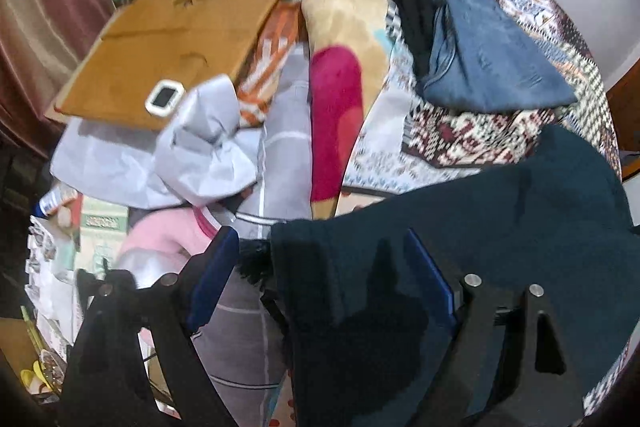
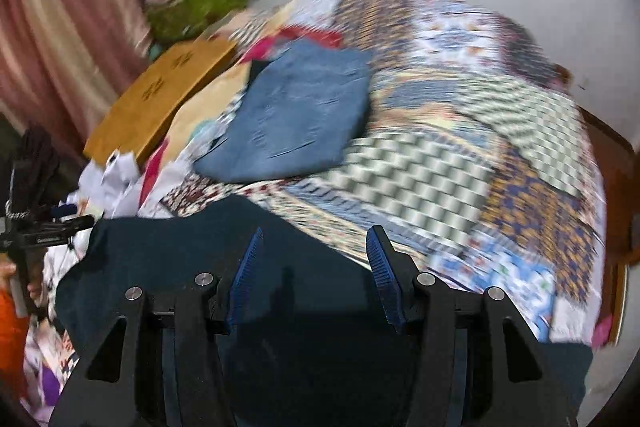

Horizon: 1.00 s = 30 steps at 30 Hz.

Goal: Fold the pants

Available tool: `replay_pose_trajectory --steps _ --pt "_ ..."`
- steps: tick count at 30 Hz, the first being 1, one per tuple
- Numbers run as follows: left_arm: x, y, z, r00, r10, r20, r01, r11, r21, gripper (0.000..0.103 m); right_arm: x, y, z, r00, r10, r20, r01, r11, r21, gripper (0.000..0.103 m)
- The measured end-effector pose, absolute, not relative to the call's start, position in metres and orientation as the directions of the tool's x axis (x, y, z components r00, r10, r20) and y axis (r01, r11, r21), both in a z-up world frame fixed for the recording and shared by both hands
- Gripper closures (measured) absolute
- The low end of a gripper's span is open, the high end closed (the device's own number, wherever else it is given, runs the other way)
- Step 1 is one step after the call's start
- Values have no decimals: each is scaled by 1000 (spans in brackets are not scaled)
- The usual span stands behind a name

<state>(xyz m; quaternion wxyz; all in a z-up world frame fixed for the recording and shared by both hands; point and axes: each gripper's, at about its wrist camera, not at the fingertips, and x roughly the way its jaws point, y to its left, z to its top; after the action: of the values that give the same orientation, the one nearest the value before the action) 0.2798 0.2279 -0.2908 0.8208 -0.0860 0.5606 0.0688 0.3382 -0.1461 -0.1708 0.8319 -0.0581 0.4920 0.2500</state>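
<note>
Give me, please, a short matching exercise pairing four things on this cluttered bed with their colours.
Things:
1. pants
2. folded jeans
3. board
4. curtain

Colours:
A. brown
B. pink
C. dark teal
D. faded blue

Pairs: 1-C, 2-D, 3-A, 4-B

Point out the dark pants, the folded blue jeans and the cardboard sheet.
dark pants (image 1: 500,227): left wrist view, on the spread fabric's middle.
folded blue jeans (image 2: 296,119): right wrist view, on the top face.
cardboard sheet (image 1: 180,27): left wrist view, on its flat middle.
</note>
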Motion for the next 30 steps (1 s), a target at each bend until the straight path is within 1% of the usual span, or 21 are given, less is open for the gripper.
replay_pose_trajectory --steps 3,4,7,8,10,12,13,15,16,17,18,20,21,23,27,28,29,30 --pt "283 232 -309 327 -10 -945 -208 975 -82 19 353 -118 -189 314 372 -873 -519 837 170 53" --pt "284 233 -316 314 -37 -949 -210 972 -107 20 356 -110 -194 293 365 -884 -532 830 166 53" --pt "288 235 -327 294 -124 -948 -204 961 -189 29 365 -86 -218 228 318 -920 -583 802 132 53" --pt "289 235 -328 290 -152 -945 -200 956 -216 35 366 -81 -224 210 303 -930 -596 793 124 53" --pt "290 236 -329 295 -184 -938 -197 949 -248 39 371 -74 -235 180 296 -938 -605 785 131 53" --pt "289 236 -329 302 -203 -931 -197 943 -269 49 375 -69 -241 143 321 -936 -609 774 173 53" --pt "289 235 -329 300 -212 -930 -202 939 -279 51 377 -67 -243 119 333 -935 -608 769 197 53" --pt "290 232 -327 310 -206 -928 -190 943 -273 60 381 -64 -249 69 357 -931 -596 764 249 53" --pt "289 229 -324 319 -191 -928 -178 950 -257 62 382 -62 -250 66 357 -932 -589 768 253 57" --pt "289 227 -323 328 -179 -928 -170 955 -245 67 380 -60 -251 56 359 -932 -589 765 260 67" --pt "287 225 -320 339 -160 -927 -162 961 -225 69 377 -60 -251 62 352 -934 -589 768 251 69" --pt "286 221 -315 364 -104 -926 -148 975 -167 71 373 -60 -248 82 347 -934 -596 768 233 78" --pt "285 218 -312 375 -58 -925 -145 982 -120 73 370 -59 -247 102 343 -934 -599 771 218 80" --pt "290 218 -307 395 9 -919 -139 989 -50 74 368 -56 -241 151 330 -932 -606 776 177 90" --pt "312 228 -291 436 152 -887 -161 983 89 74 364 -40 -220 282 320 -905 -636 768 74 95" --pt "320 233 -286 449 198 -871 -179 975 130 74 367 -36 -216 302 329 -895 -631 772 71 96" --pt "326 238 -283 455 234 -859 -202 967 157 76 370 -34 -213 312 336 -889 -628 775 73 97" --pt "333 244 -283 449 293 -844 -237 950 204 99 374 -28 -208 344 342 -875 -618 784 64 97"
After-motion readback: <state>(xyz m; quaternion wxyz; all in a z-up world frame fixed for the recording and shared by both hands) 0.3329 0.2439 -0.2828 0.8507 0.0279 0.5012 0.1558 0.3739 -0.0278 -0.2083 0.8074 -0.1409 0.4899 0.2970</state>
